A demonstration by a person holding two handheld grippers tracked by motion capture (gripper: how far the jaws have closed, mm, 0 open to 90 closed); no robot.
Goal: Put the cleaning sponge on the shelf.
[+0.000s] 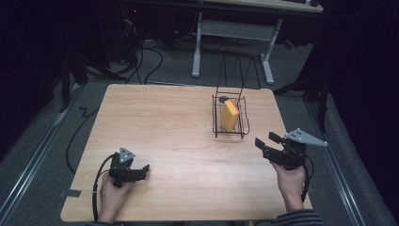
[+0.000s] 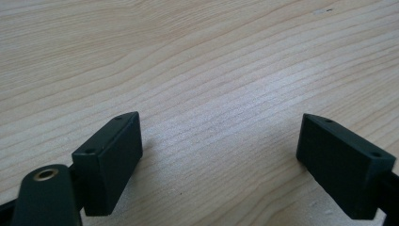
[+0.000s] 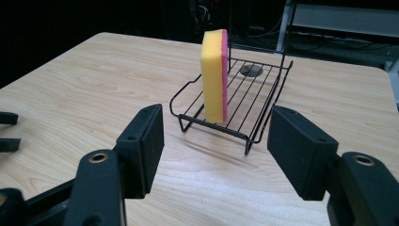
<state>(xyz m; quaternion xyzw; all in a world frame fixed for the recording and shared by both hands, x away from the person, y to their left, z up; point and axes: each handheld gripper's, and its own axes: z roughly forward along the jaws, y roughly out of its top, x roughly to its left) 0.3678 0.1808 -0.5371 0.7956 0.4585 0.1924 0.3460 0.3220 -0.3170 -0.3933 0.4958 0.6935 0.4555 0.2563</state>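
The sponge [image 3: 214, 75] stands upright on edge in the rack [image 3: 263, 101], straight ahead of the right gripper [image 3: 216, 143], jaws spread; left gripper [image 2: 219, 160], also spread, is farther

My table [image 1: 179, 122] is smooth pale wood. The rack [image 3: 263, 89] is thin black wire. The sponge [image 3: 212, 75] looks soft and foamy.

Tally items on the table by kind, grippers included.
Sponges: 1, sponge, standing on edge in the rack
Wire racks: 1, wire rack
Grippers: 2, left gripper and right gripper, both open and empty
Total: 4
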